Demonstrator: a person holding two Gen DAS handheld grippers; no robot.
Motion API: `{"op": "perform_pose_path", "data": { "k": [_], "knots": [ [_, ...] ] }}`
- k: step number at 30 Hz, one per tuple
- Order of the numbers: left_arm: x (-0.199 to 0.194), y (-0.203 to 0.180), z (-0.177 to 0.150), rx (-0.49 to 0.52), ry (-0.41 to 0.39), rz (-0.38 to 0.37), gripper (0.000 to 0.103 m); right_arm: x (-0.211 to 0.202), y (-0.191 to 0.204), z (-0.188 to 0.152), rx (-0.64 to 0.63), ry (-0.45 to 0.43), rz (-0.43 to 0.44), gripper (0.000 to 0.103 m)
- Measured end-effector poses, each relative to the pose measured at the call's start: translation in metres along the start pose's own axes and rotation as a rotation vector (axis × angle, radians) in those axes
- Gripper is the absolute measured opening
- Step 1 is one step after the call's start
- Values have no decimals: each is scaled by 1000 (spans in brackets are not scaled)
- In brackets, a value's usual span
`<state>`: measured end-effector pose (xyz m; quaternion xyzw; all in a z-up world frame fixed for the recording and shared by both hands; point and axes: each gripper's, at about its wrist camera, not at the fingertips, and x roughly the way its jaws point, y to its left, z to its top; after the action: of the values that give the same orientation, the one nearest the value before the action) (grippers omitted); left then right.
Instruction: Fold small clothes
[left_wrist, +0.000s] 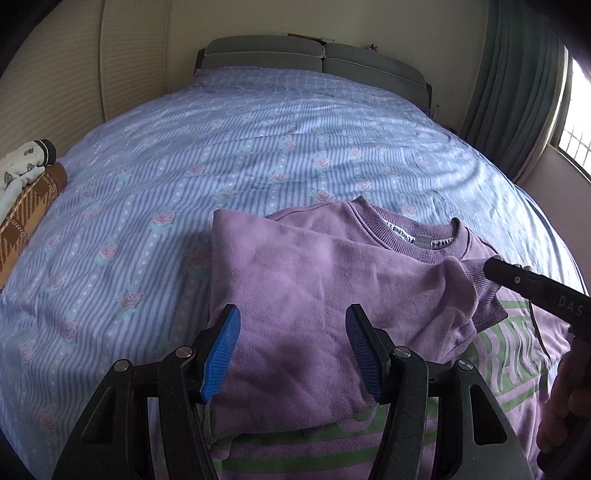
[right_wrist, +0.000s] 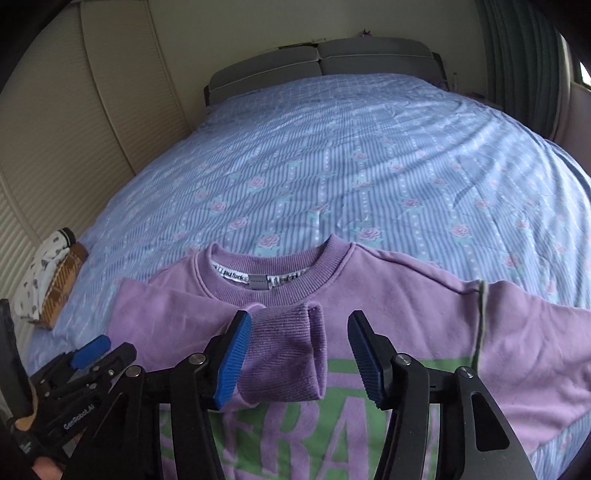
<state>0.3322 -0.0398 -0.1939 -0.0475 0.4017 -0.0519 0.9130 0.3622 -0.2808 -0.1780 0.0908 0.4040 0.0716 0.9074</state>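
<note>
both tools are released: left tool (left_wrist: 293, 350) over the folded sleeve, right tool (right_wrist: 301, 354) around the cuff (right_wrist: 288, 354) of the purple sweatshirt (right_wrist: 424, 314) on the bed (right_wrist: 332, 166).

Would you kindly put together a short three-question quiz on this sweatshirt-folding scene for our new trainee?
1. True or false: the left sleeve of the purple sweatshirt is already folded across its chest.
2. Which part lies between the right gripper's fingers? A collar, B ribbed cuff, C hem.
3. Fill in: the folded clothes lie at the bed's ____ edge, as pictured.

Key: 1 true; 2 B; 3 left.
</note>
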Motion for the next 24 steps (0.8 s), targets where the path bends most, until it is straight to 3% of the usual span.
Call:
{"op": "perform_pose_path", "data": {
  "k": [4, 6, 15, 20, 24],
  "knots": [
    [1, 3, -2, -1, 5, 2, 58, 14, 1, -5, -7, 42, 20, 28],
    [2, 6, -2, -8, 9, 2, 58, 16, 0, -9, -7, 51, 27, 12],
    [-5, 11, -6, -10, 16, -4, 59, -17, -14, -23, 74, 10, 19, 7],
    [5, 10, -13, 13, 24, 13, 59, 6, -26, -36, 123, 99, -3, 7],
    [10, 6, -17, 50, 21, 37, 59, 16, -25, -40, 118, 99, -23, 8]
  ]
}}
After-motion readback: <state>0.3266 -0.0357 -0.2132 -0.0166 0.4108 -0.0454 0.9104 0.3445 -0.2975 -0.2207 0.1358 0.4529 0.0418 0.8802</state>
